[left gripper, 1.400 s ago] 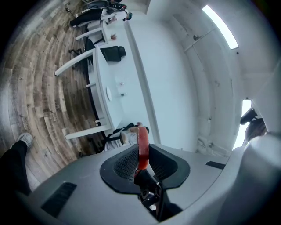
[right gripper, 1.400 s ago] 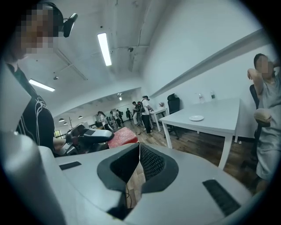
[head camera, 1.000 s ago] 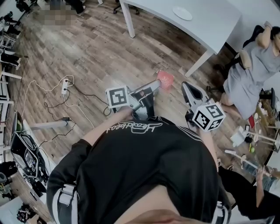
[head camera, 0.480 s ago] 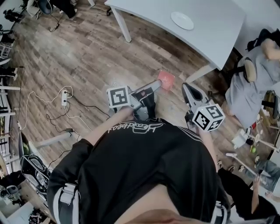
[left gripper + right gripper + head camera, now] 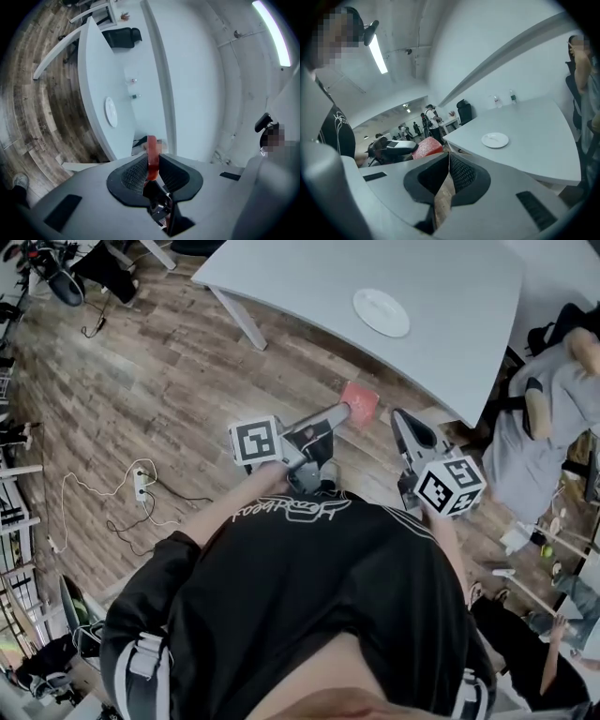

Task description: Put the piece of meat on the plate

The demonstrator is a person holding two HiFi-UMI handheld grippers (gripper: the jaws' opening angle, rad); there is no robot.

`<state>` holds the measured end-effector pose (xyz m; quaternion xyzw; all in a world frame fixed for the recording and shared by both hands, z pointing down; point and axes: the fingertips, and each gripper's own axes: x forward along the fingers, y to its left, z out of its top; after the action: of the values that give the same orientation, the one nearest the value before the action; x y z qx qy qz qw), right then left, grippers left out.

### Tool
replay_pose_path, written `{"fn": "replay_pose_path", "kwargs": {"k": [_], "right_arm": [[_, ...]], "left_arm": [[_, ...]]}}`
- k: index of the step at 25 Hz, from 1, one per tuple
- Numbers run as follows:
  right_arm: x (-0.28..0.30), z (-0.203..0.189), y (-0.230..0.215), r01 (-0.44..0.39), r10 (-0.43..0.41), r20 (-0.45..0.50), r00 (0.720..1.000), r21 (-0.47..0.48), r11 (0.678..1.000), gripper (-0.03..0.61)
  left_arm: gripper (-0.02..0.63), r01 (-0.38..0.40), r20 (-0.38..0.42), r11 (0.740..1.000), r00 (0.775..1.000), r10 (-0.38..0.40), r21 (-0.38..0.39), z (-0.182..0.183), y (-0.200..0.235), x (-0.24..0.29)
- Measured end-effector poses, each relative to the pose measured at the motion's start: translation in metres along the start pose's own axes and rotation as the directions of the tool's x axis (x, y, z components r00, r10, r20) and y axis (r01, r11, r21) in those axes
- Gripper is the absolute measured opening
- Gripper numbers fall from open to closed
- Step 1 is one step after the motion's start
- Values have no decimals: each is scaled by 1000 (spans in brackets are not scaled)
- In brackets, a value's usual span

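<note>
A flat red piece of meat [image 5: 360, 402] hangs in the air over the wooden floor, clamped edge-on in my left gripper [image 5: 349, 410], just short of the white table [image 5: 450, 296]. In the left gripper view the meat [image 5: 152, 157] stands upright between the dark pads. A white plate [image 5: 382, 312] lies bare on the table, ahead of both grippers, and also shows as the plate [image 5: 111, 111] and the plate [image 5: 495, 139]. My right gripper [image 5: 398, 419] hovers to the right of the meat with its tips together and nothing in them. From there the meat [image 5: 427, 146] appears at the left.
The table's slanted leg [image 5: 239, 320] stands ahead on the left. A person [image 5: 544, 418] sits by the table's right end. A power strip with cables [image 5: 141, 486] lies on the floor at left. Two small bottles [image 5: 513, 97] stand at the table's far side.
The table and plate have drawn nearer in the head view as the person walks toward them. Both grippers keep their pose, the left still holding the meat.
</note>
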<state>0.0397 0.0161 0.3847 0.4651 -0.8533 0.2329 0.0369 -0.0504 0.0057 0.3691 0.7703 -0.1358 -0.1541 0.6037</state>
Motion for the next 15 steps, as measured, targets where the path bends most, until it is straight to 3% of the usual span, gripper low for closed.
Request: {"fn": "replay_pose_path", "kwargs": {"k": [8, 15], "right_arm": [[36, 23, -30, 50, -50, 8, 999, -2, 999, 11], [44, 27, -35, 67, -67, -7, 998, -22, 998, 11]], "left_arm": [[75, 13, -34, 1000, 999, -13, -2, 46, 17, 26], [75, 29, -35, 999, 999, -30, -35, 56, 24, 32]]}}
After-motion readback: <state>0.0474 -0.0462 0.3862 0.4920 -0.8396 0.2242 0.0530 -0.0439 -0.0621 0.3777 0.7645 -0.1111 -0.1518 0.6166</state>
